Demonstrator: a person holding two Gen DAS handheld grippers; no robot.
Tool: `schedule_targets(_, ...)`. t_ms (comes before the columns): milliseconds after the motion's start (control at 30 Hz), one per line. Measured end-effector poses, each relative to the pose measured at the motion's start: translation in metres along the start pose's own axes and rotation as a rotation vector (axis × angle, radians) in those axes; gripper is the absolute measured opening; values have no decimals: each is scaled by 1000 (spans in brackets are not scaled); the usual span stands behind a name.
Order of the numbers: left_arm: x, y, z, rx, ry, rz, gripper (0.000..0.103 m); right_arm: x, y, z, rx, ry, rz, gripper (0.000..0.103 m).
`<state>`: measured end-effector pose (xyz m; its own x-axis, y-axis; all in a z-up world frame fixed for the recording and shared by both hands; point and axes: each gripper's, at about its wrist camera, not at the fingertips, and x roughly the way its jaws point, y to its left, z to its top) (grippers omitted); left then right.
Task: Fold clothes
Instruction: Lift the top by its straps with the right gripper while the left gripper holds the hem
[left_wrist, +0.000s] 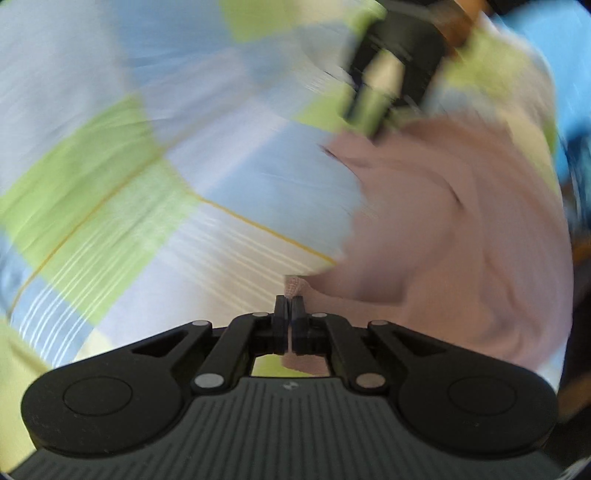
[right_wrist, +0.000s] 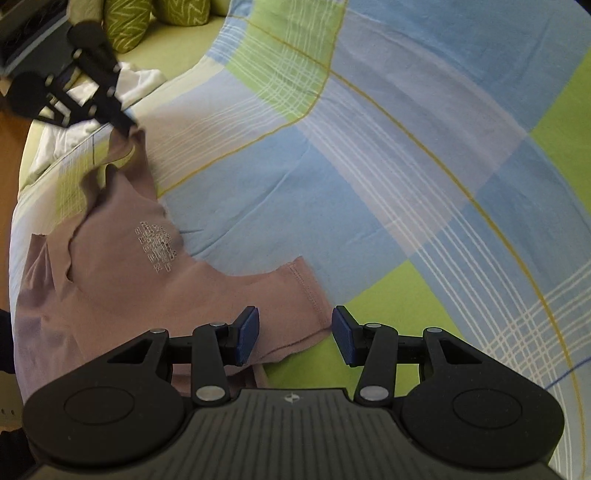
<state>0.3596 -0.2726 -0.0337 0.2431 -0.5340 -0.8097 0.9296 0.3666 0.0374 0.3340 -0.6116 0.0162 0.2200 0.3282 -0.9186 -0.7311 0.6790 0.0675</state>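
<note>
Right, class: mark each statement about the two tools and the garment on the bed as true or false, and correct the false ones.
1. The left tool is shut on a corner of the pink shirt. True.
2. The right tool is clamped on the shirt's sleeve. False: it is open, its blue pads either side of the sleeve hem.
3. The shirt lies on a checked blue, green and white bedsheet. True.
4. The shirt is already folded into a neat square. False: it is spread out and rumpled.
5. The shirt carries a small pale printed patch. True.
</note>
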Motion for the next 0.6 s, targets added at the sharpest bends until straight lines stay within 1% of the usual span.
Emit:
schedule_targets(67,1,9,1,-11,8,18,0,6,-2,4,-15,6,-1,47)
schedule_targets(167,4,6,0,35,26,16,0,16,-8,8,-27,18,-2,46)
schedule_targets(200,6,3,-1,48,31,22,0,18,-9,10,-29,24,-1,44)
schedule_targets(233,7,0,-2,45,33,31,0,21,-10,11,-30,32,2,38)
schedule_targets(267,10,0,-2,31,34,38,0,23,-10,13,-31,38,8,12)
schedule_targets(300,11,-2,-4,17,35,48,0,24,-10,14,-31,44,11,0)
schedule_targets(367,7,-5,-4,-11,26,56,0,21,-7,18,-41,54,-7,0)
schedule_targets(433,-1,-5,-1,-35,-2,64,0,6,0,26,-77,39,-64,0)
schedule_targets(500,-13,0,3,-71,-37,88,0,-18,3,38,-115,-1,-133,0)
schedule_targets(600,-27,12,8,-130,-65,148,0,-51,2,70,-192,-86,-248,0)
